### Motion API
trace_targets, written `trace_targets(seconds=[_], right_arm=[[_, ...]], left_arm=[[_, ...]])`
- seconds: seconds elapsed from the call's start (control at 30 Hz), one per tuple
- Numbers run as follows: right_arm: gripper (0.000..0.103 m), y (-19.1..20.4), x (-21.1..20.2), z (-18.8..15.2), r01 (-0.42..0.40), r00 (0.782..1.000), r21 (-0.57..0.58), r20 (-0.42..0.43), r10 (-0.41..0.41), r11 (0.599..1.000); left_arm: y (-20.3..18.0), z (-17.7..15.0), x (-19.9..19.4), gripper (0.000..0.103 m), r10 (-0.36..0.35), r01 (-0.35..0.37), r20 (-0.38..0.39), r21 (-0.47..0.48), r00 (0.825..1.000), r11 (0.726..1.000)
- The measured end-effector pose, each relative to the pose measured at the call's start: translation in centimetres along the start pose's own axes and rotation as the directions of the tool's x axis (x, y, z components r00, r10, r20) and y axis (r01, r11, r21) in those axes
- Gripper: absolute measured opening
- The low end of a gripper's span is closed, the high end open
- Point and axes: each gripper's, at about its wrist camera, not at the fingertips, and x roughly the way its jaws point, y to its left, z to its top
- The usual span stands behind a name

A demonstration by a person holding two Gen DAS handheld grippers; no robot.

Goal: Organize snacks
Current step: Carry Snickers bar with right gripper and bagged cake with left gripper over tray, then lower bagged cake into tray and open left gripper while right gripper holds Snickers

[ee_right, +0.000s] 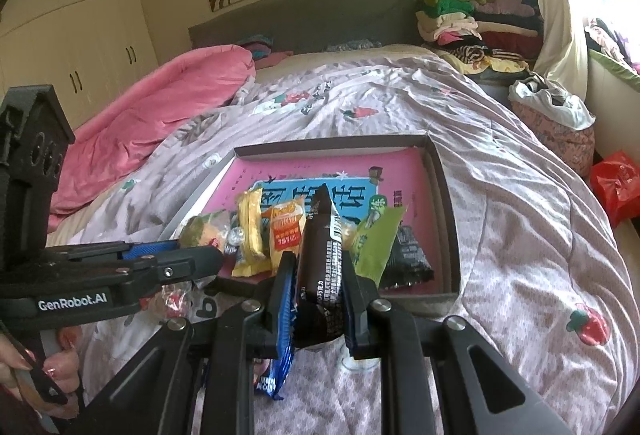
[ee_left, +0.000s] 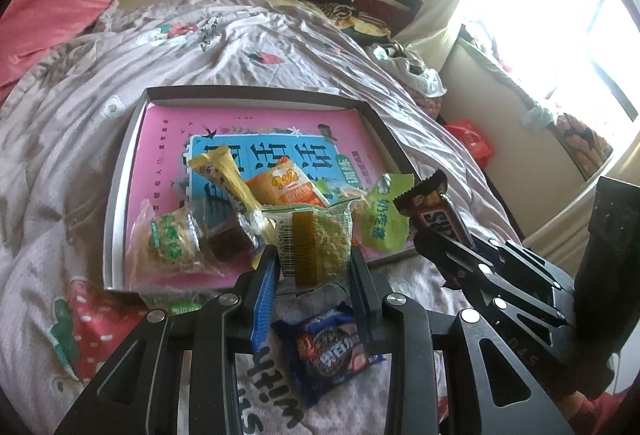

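Observation:
A shallow grey box [ee_left: 120, 171] lies on the bed with a pink book as its floor. Several snacks are piled at its near end: a yellow bar [ee_left: 228, 175], an orange packet [ee_left: 288, 187], a green packet [ee_left: 384, 223] and a green-labelled clear packet [ee_left: 168, 247]. My left gripper [ee_left: 314, 259] is shut on a clear packet of yellow crispy cake [ee_left: 324, 239], held over the box's near edge. My right gripper [ee_right: 318, 267] is shut on a dark chocolate bar [ee_right: 324, 259], which stands upright just before the box [ee_right: 444, 195]. A blue biscuit packet [ee_left: 332, 351] lies on the quilt under my left gripper.
The bed's strawberry-print quilt [ee_right: 520, 235] spreads all around the box. A pink duvet [ee_right: 160, 115] lies at the far left, piled clothes [ee_right: 460, 19] at the headboard's right. A red bag [ee_right: 616, 183] is on the floor at the right. A hand [ee_right: 60, 363] grips the left tool.

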Motion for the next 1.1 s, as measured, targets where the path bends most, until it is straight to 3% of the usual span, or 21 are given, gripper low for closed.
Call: trace_targets(seconds=[0.27,0.4,0.63,0.73,0.83,0.9,1.03,1.1], right_arm=[[0.021,0.0,0.9,1.4,0.004,1.0,-0.002,0.019,-0.004,1.0],[0.015,0.1,1.3,1.9,0.012,1.0,-0.01,0.028,-0.011,1.0],[0.014,-1.2,2.3,1.0,0.046,0.999,0.005,-0.026,-0.045,0.999],[0.014,-1.6,1.4,0.0,0.002,0.999,0.032,-0.049,0.0,0.999],[0.015,-1.1,1.1,-1.2,-0.008,0.996,-0.013,-0.092,0.007,1.0],[0.016,-1.0,0.8,-2.1,-0.023,0.992,-0.026,-0.126,0.019,0.999],[0.037,-0.2,0.1,-3.4,-0.012,0.988,-0.093,-0.157,-0.003,0.996],[0.038,0.4,-0.2,-4.0,-0.007,0.987,-0.135,-0.158,-0.015,0.991]], left_arm=[[0.2,0.5,1.5,0.035,-0.007,0.007,-0.01,-0.011,1.0,1.0],[0.4,0.7,2.2,0.035,-0.009,0.009,-0.012,-0.015,1.0,1.0],[1.1,0.6,3.4,0.035,-0.003,0.003,-0.024,-0.016,1.0,1.0],[1.3,0.5,3.7,0.035,-0.002,0.001,-0.032,-0.011,0.999,1.0],[1.3,0.4,4.0,0.035,-0.004,0.004,-0.039,-0.009,0.999,1.0],[1.4,0.3,4.0,0.035,-0.003,0.003,-0.041,-0.007,0.999,1.0],[1.3,0.2,4.0,0.035,-0.005,0.005,-0.042,-0.007,0.999,1.0],[1.4,0.3,4.0,0.035,-0.005,0.005,-0.042,-0.007,0.999,1.0]])
